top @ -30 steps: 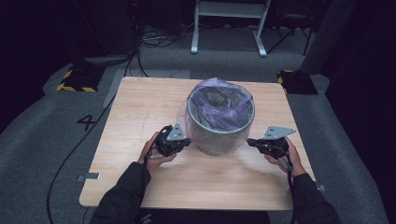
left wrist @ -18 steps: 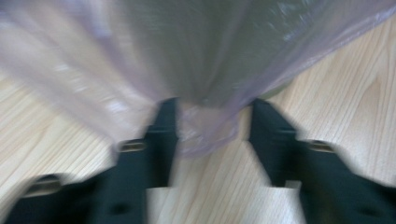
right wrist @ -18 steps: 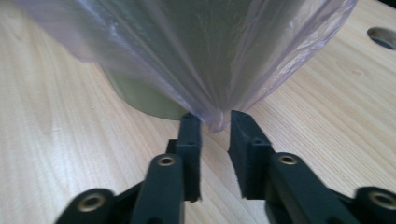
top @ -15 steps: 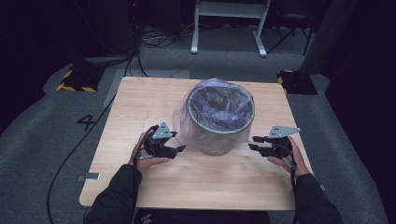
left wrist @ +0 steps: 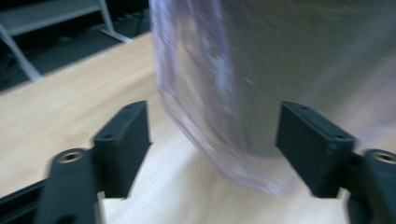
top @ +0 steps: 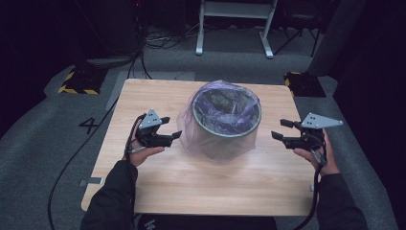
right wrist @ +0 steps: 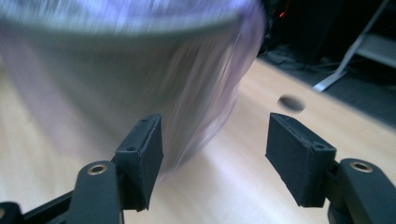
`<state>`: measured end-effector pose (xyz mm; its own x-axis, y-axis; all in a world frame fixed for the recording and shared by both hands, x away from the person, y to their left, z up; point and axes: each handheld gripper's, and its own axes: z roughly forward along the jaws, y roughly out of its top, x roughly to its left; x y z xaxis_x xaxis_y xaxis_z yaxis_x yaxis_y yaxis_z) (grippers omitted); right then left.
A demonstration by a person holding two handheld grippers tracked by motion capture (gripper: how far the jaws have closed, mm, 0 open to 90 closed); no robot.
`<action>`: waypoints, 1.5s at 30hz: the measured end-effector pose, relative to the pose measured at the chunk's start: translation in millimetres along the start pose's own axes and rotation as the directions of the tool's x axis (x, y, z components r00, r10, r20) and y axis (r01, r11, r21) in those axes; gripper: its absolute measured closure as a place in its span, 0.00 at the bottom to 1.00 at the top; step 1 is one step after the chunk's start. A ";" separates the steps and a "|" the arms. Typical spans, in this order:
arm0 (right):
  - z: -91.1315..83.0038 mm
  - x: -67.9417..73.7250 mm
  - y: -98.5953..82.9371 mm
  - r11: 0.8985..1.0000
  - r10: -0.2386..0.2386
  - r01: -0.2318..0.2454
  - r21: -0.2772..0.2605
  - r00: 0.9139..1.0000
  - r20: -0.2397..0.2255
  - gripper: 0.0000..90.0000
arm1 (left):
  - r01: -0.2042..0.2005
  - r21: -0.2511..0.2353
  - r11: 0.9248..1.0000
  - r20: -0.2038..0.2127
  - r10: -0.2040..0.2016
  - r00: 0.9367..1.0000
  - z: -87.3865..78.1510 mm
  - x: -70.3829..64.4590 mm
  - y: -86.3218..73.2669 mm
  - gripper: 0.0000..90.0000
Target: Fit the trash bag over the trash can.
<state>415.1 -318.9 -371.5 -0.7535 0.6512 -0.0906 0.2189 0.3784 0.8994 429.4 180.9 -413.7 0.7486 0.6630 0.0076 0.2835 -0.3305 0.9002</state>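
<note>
Motion blur smears the bin and its purple liner bag in both gripper views, the frame tops cut off the bin's rim, and what lies inside the bin is too dim to tell from above.

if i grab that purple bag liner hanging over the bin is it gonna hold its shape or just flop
Probably flop: the purple bag liner is thin, see-through film that bulges loosely outside the bin. It likely weighs little and may slip or stretch between the jaws. Pulling it could tug the bin along, since it is folded over the rim. Both the left gripper and right gripper are open beside it.
</note>
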 end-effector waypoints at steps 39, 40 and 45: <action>105.7 -45.1 98.2 0.992 0.123 -0.122 -0.017 0.988 0.097 1.00 | 0.025 0.054 0.998 0.010 -0.025 1.000 80.5 15.9 18.4 1.00; 106.8 -46.5 97.6 0.992 0.127 -0.126 -0.017 0.985 0.116 1.00 | 0.020 0.057 0.998 0.010 -0.020 1.000 81.3 15.8 19.2 1.00; 113.9 -51.4 92.3 0.988 0.149 -0.152 0.003 0.975 0.166 1.00 | 0.006 0.086 0.996 0.014 -0.007 1.000 88.7 13.3 22.6 1.00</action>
<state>544.6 -242.5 -332.5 -0.5989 0.8005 -0.0249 0.3329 0.2771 0.9013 498.9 122.6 -431.8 0.7552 0.6555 -0.0050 0.3384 -0.3833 0.8594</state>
